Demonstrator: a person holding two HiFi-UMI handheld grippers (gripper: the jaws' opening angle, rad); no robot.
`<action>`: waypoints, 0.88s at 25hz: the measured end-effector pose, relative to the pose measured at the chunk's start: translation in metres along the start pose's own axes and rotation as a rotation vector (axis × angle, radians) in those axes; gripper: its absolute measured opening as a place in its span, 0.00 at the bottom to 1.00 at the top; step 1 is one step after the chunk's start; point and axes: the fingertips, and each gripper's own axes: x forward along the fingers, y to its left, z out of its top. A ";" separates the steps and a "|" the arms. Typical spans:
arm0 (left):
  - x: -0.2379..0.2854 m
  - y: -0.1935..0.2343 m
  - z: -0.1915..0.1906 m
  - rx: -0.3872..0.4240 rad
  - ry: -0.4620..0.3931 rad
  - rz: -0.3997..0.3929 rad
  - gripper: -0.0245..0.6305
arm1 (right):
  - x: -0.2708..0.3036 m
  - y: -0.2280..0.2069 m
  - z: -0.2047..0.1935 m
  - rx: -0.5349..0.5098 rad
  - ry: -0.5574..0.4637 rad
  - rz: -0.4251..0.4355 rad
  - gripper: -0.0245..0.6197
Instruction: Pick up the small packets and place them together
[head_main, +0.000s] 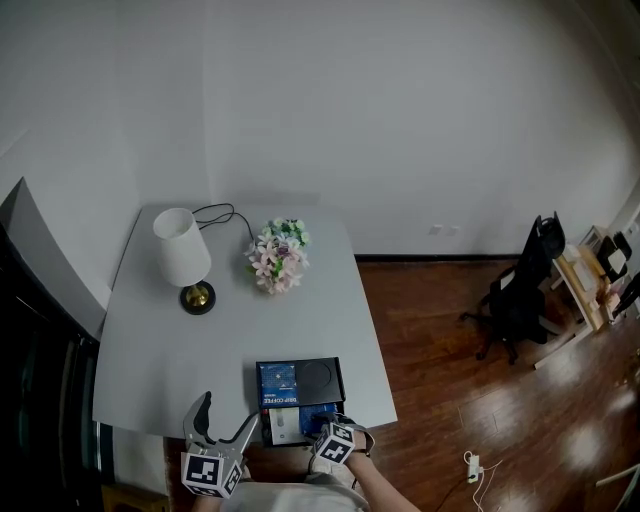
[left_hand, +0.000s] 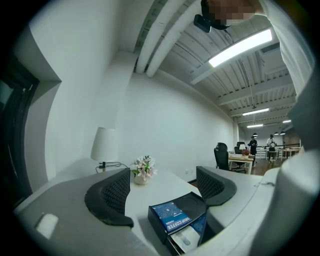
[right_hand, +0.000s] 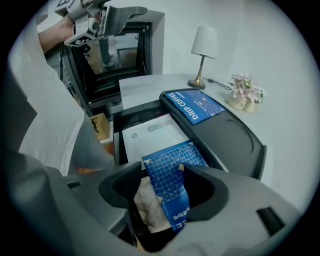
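Plain white-walled room with a wood floor. From the head view, the grey counter (head_main: 150, 350) carries a lamp (head_main: 183, 258), a bunch of flowers (head_main: 279, 255) and, at the near edge, a black box (head_main: 300, 380) with its drawer (head_main: 283, 425) open toward the person. Left claw (head_main: 226, 415) hangs just left of the box, while the right claw (head_main: 322, 422) is dipped nose-down into the drawer, which makes sense if that's where the packets live. Left gripper view: jaws are spread wide with nothing between them, pointing roughly level across the counter, so I'd say it's just parked out of the way. Right gripper view: jaws look clamped on a blue packet (right_hand: 170, 185) standing on edge in the drawer, with a brownish packet (right_hand: 146, 207) tucked right beside it. Pinching it by its sides seems like the easy way in, since it sits upright.
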 end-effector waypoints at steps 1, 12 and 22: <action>-0.001 0.000 0.001 0.001 0.001 0.001 0.67 | 0.001 0.000 0.000 -0.033 0.025 -0.021 0.42; -0.001 0.010 0.002 -0.013 -0.007 0.023 0.65 | -0.050 0.002 0.022 0.048 -0.132 -0.147 0.06; 0.007 0.004 0.003 -0.027 -0.019 -0.001 0.65 | -0.158 -0.059 0.046 0.394 -0.446 -0.181 0.05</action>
